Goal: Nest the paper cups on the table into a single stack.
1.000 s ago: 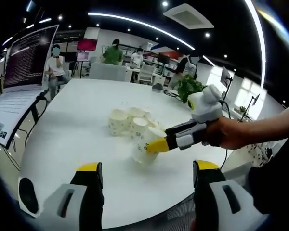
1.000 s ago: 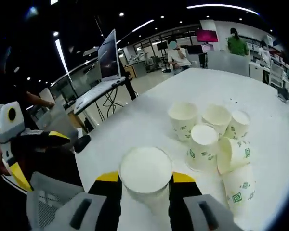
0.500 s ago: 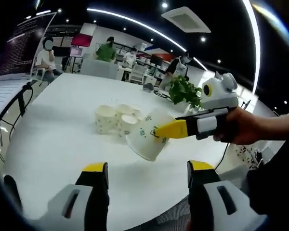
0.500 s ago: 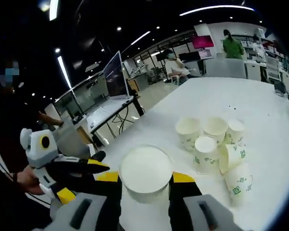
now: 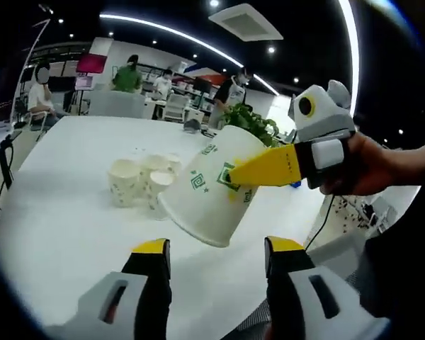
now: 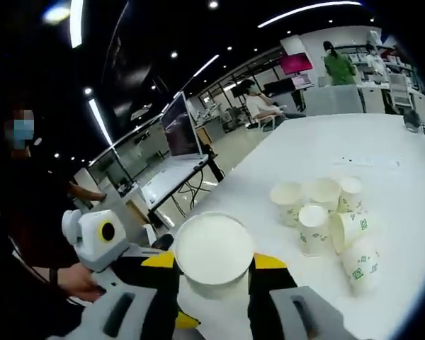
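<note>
Left gripper view: left tongs (image 5: pixel 216 263) wide, empty. Right tongs (image 5: pixel 235 175) clamp paper cup (image 5: pixel 211 185), tilted, lifted above table (image 5: pixel 49 219). Cup cluster (image 5: pixel 138 180) on table beyond.

Right gripper view: right tongs (image 6: pixel 214 269) grip cup (image 6: pixel 214 249) at sidewall. Judged light, thin-walled, crushable; grip gently mid-wall.

Matt white paper cup (image 5: pixel 211 195), smooth glossy white table (image 5: pixel 64 227)

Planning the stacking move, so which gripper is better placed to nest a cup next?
Right. The right gripper is already shut on a paper cup, lifted above the table; the left gripper is open.
</note>
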Demonstrator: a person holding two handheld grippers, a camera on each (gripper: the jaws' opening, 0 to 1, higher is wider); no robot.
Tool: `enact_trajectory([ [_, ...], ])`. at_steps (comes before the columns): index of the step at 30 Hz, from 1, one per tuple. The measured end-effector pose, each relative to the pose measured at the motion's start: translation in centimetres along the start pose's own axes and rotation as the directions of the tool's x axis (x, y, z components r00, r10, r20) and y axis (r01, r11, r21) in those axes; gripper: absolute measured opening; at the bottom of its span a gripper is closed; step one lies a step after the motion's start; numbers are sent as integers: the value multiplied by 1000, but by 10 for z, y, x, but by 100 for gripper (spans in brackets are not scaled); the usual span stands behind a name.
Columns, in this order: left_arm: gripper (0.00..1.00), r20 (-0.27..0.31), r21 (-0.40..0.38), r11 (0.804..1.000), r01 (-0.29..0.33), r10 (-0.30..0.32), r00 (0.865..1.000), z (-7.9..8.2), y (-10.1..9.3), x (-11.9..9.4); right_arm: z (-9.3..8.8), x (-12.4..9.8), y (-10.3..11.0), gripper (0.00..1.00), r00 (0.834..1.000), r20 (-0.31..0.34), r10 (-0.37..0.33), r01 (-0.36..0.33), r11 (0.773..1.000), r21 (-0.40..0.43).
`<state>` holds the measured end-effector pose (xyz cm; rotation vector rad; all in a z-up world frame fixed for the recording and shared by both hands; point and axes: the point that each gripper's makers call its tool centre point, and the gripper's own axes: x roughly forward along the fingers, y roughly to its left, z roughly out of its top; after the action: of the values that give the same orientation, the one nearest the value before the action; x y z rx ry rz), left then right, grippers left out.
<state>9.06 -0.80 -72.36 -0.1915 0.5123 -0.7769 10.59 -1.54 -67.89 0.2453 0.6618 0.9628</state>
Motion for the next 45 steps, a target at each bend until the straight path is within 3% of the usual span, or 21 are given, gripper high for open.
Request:
enact_trajectory([
  [10, 30, 26, 64, 996, 61, -63, 998, 7, -7, 9, -1, 0, 5, 37, 999, -7, 40, -40, 999, 24],
  [18, 19, 3, 102, 989, 104, -105, 994, 4, -14, 10, -2, -6, 6, 36, 997, 3, 81, -81, 994, 79],
  [25, 17, -8, 117, 986, 119, -118, 993, 2, -23, 6, -11, -9, 6, 37, 992, -23, 121, -118, 988, 103],
  [32, 13, -27, 140, 981, 132, -130, 991, -3, -32, 2, -23, -13, 12, 37, 978, -100, 183, -178, 982, 55],
  [40, 7, -36, 177, 976, 124, -119, 992, -2, -34, -2, -50, -10, 5, 40, 960, -223, 167, -179, 983, -34],
  [41, 6, -33, 183, 975, 125, -121, 992, -1, -36, -3, -54, -10, 5, 36, 956, -243, 165, -183, 982, -55],
  [42, 3, -59, 203, 971, 130, -120, 991, -5, -37, -5, -54, -7, 10, 33, 958, -230, 172, -186, 982, -37],
  [45, 3, -55, 219, 966, 135, -126, 991, -5, -39, -7, -58, -7, 8, 33, 955, -249, 163, -182, 982, -57],
])
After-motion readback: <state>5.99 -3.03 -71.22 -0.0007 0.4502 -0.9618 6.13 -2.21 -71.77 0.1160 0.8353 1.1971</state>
